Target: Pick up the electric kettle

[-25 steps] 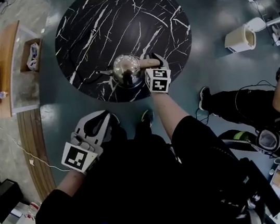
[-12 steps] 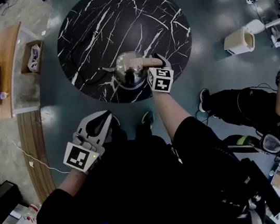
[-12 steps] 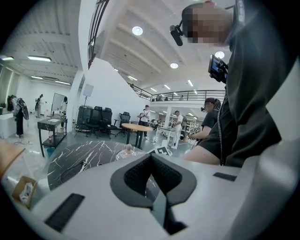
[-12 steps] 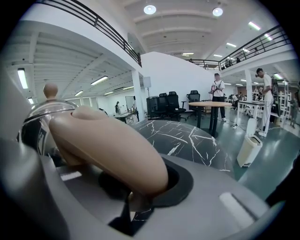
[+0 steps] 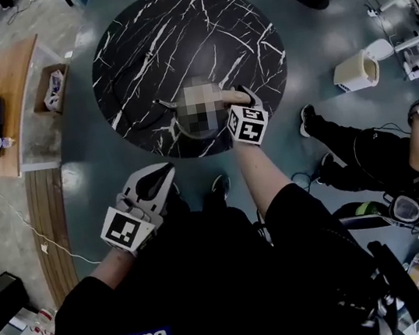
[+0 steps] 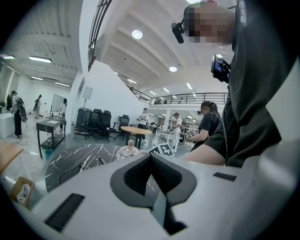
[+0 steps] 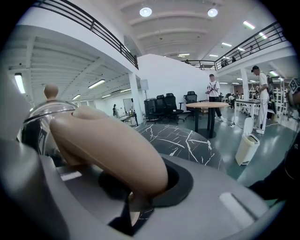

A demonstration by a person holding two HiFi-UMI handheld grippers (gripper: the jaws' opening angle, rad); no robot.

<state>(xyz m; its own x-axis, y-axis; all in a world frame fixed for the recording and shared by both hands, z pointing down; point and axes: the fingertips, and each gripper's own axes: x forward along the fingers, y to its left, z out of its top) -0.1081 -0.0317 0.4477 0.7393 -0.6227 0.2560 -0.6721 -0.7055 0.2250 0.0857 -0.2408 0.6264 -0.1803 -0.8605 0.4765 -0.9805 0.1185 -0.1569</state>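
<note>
The electric kettle (image 5: 223, 96) has a shiny body and a beige handle (image 7: 103, 145). It is at the near edge of the round black marble table (image 5: 173, 34), with a mosaic patch over its body. My right gripper (image 5: 241, 106) is shut on the handle from the near side, and the kettle's lid knob (image 7: 50, 90) shows at the far left of the right gripper view. Off the table and close to my body, my left gripper (image 5: 152, 181) is shut with nothing in it. Its pads (image 6: 140, 171) meet, and the kettle (image 6: 127, 151) shows small beyond them.
A thin cord (image 5: 139, 119) lies on the table left of the kettle. A white bin (image 5: 355, 71) and a seated person (image 5: 382, 159) are on the floor to the right. A wooden bench (image 5: 1, 93) and a cardboard box (image 5: 51, 85) stand at the left.
My right gripper has risen a little with the kettle's handle in its grip. The left gripper has stayed where it was.
</note>
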